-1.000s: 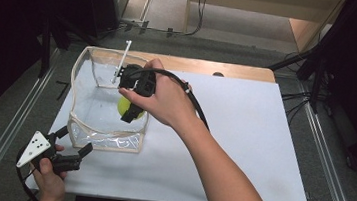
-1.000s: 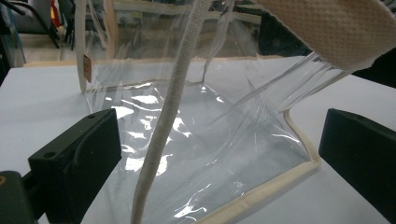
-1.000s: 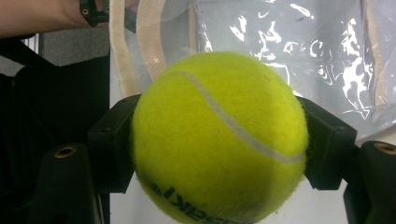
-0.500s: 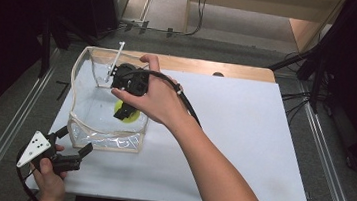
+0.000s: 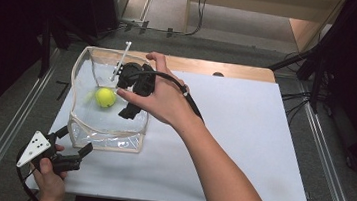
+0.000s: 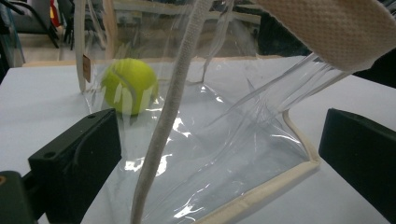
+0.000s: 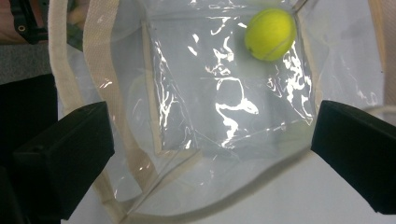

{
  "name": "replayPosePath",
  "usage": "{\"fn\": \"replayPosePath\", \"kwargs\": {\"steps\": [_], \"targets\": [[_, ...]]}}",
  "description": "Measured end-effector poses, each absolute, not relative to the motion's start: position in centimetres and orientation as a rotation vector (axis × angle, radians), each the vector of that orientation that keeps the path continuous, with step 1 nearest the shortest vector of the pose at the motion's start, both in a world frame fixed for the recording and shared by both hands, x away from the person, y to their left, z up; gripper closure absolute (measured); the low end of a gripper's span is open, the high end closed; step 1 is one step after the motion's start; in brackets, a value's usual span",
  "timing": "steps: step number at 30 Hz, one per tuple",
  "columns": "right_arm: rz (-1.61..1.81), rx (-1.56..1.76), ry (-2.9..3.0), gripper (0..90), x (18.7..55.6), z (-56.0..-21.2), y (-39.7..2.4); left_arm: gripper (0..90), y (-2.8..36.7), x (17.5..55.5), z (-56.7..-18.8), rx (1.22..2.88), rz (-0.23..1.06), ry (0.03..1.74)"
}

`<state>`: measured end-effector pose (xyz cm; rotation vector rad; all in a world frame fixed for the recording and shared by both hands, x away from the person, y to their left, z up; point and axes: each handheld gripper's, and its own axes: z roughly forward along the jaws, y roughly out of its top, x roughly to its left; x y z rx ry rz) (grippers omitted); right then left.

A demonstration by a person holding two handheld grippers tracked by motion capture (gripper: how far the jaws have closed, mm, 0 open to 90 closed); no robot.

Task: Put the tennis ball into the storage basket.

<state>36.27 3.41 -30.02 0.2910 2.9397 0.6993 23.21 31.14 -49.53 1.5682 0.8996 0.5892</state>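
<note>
The right gripper (image 5: pixel 126 109), jaws apart and empty, hangs above the clear bag (image 5: pixel 79 126) holding a tennis ball (image 5: pixel 105 97); the left gripper (image 5: pixel 72 145), also spread, waits beside the bag.

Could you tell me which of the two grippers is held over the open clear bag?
The right gripper, jaws open above the clear bag holding the tennis ball. The left gripper sits outside, by the bag's near corner.

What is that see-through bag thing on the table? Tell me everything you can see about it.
The clear bag looks like soft, glossy plastic, creased and shiny, edged all round with cream fabric trim and wide woven handles. It stands open-mouthed on the white table, near its left side. A yellow-green tennis ball rests on its floor. The right gripper hangs over its opening with jaws apart; the left gripper waits, open, just outside its near wall.
</note>
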Motion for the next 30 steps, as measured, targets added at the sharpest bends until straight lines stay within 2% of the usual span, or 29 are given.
{"fn": "replayPosePath", "kwargs": {"steps": [11,30], "targets": [[0.718,0.353,2.928,0.0,35.9,-30.3,0.4,0.0,31.1,23.2,-49.5,1.574,0.592,0.900],[0.712,0.411,2.941,0.0,35.5,-32.0,-2.2,0.0,31.1,23.2,-49.5,1.570,0.590,0.900]]}}
